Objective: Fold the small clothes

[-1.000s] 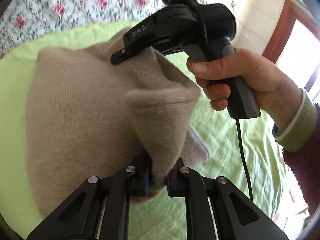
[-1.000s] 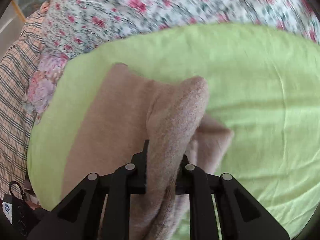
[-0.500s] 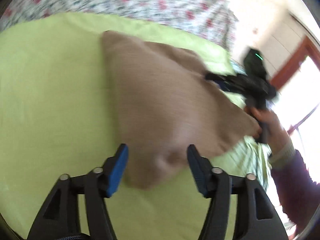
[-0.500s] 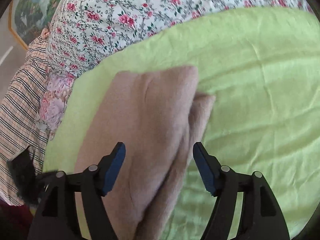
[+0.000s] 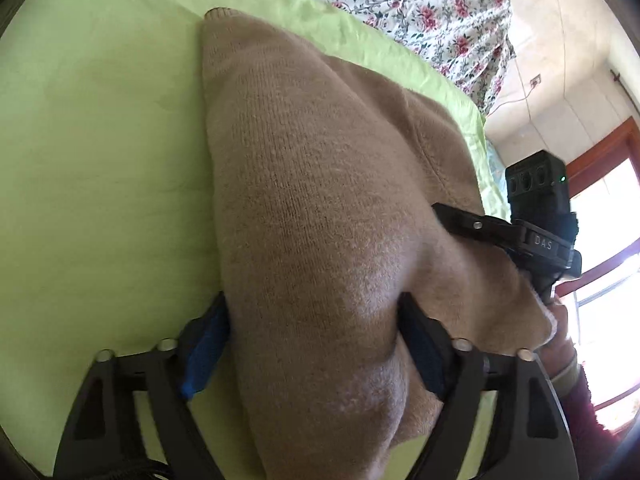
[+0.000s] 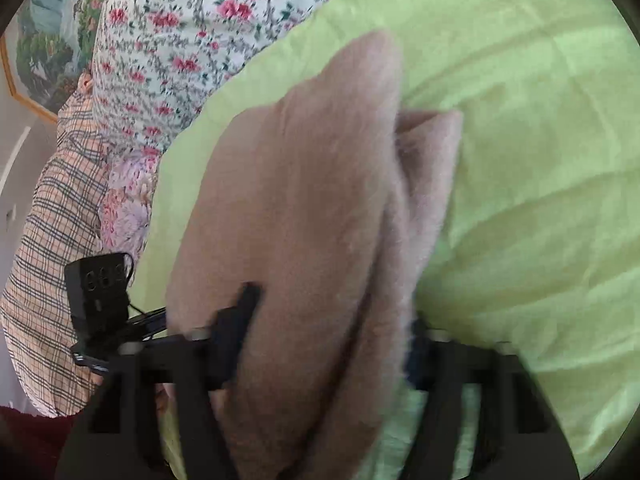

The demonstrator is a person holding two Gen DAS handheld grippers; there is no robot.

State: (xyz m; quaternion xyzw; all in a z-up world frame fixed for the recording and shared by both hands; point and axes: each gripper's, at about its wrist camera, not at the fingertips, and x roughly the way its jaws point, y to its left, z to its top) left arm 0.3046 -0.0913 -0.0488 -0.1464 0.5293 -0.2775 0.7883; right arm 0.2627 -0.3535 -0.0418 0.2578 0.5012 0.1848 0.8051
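The folded tan knitted garment (image 5: 312,208) lies on the lime-green quilted bed cover (image 5: 100,128), a floral sheet (image 6: 192,20) beyond. The left gripper (image 5: 316,344) is spread wide, its blue-padded fingers (image 5: 204,344) straddling the near end of the garment without clamping it. The right gripper (image 6: 324,344) is likewise spread on either side of the fabric; this view is blurred. Judged step: regrip ahead of a further fold. Next move requires both grippers to pinch all layers at the near edge, then carry them across evenly.
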